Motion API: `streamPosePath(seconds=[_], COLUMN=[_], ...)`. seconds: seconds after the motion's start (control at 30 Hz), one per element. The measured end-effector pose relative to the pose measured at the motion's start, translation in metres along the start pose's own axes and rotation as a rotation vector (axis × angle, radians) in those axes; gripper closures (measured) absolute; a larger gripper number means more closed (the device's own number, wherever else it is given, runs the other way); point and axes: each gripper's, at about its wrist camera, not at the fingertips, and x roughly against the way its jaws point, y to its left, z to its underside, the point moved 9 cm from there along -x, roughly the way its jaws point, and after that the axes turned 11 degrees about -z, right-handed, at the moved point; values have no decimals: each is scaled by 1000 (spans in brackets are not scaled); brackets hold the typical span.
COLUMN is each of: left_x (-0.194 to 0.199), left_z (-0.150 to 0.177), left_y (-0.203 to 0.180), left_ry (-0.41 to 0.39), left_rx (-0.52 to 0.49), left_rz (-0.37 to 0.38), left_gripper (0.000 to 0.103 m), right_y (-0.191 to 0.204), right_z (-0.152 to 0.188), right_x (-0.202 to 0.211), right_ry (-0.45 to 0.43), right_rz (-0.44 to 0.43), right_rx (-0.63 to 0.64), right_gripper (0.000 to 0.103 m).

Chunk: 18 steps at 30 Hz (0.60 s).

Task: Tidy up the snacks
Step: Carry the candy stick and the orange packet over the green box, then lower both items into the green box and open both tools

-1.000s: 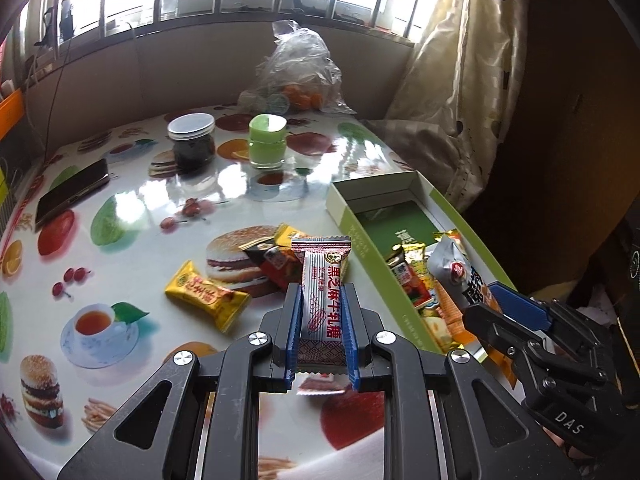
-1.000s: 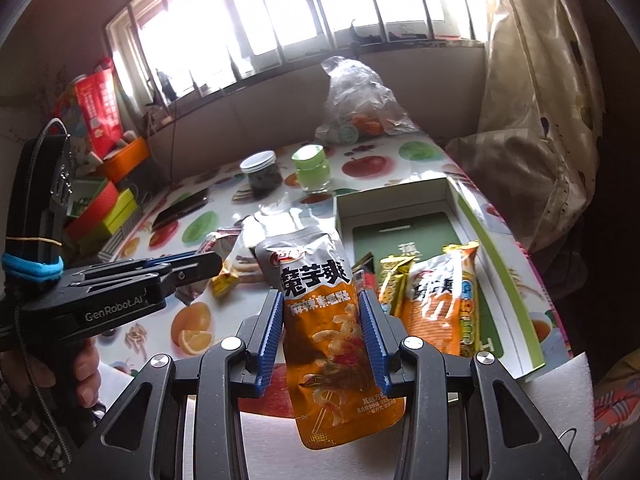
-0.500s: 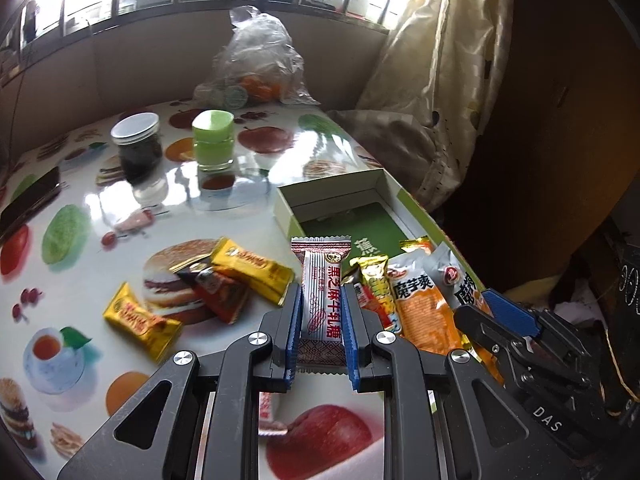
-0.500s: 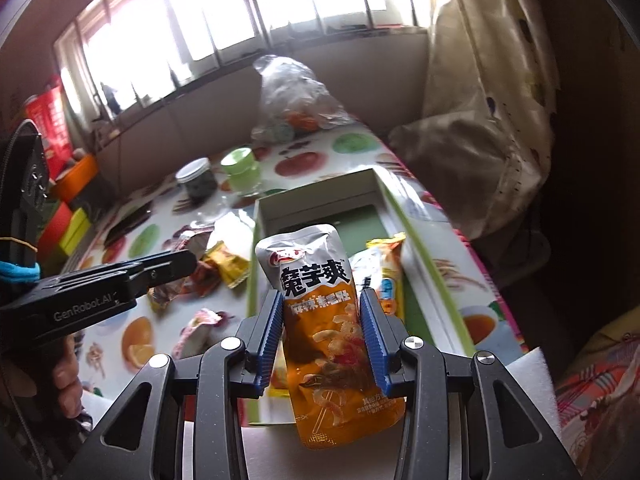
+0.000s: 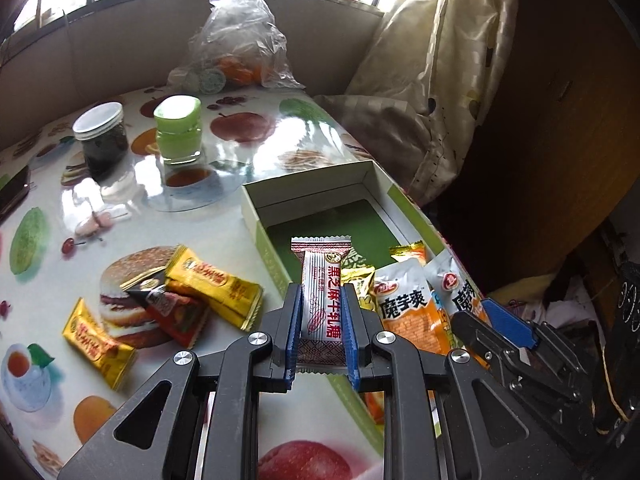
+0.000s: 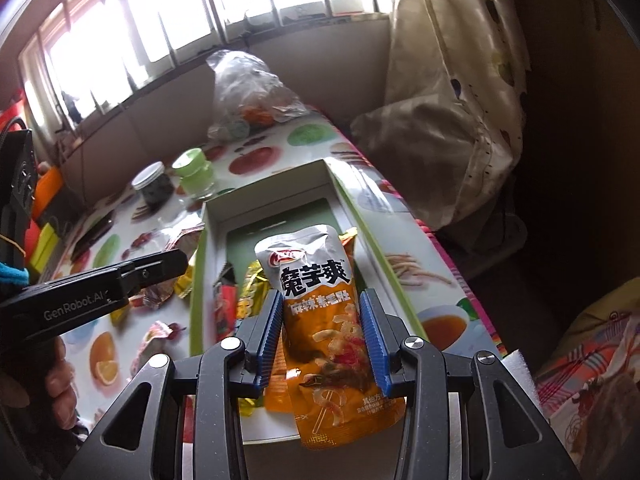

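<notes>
Left hand-held gripper (image 5: 320, 320) clamps a white-and-red nougat bar wrapper (image 5: 321, 300), frame centre, above the near edge of the open green-lined cardboard box (image 5: 276, 196). Right hand-held gripper (image 6: 320, 328) clamps an orange-and-grey konjac snack pouch (image 6: 320, 312), centre frame over that box. 3 gold and red candy packets (image 5: 212, 284) lie lower left on the fruit-print worktop (image 5: 248, 128).

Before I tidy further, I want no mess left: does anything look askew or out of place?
Yes. Several snacks lie loose outside the green box: two gold bars and a red packet overlap askew on the table. Nothing looks spilled or torn.
</notes>
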Motion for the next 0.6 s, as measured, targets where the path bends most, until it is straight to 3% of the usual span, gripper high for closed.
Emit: streamPosePath(seconds=[0.6], left_x=[-29], left_z=[-4], left_y=[-16], left_ry=[46], left_rx=[-35], left_rz=[-10], left_gripper=[83], right_y=[-13], right_z=[4], right_x=[-23], right_ry=[33], right_rz=[63], right_rx=[22], right_gripper=[64])
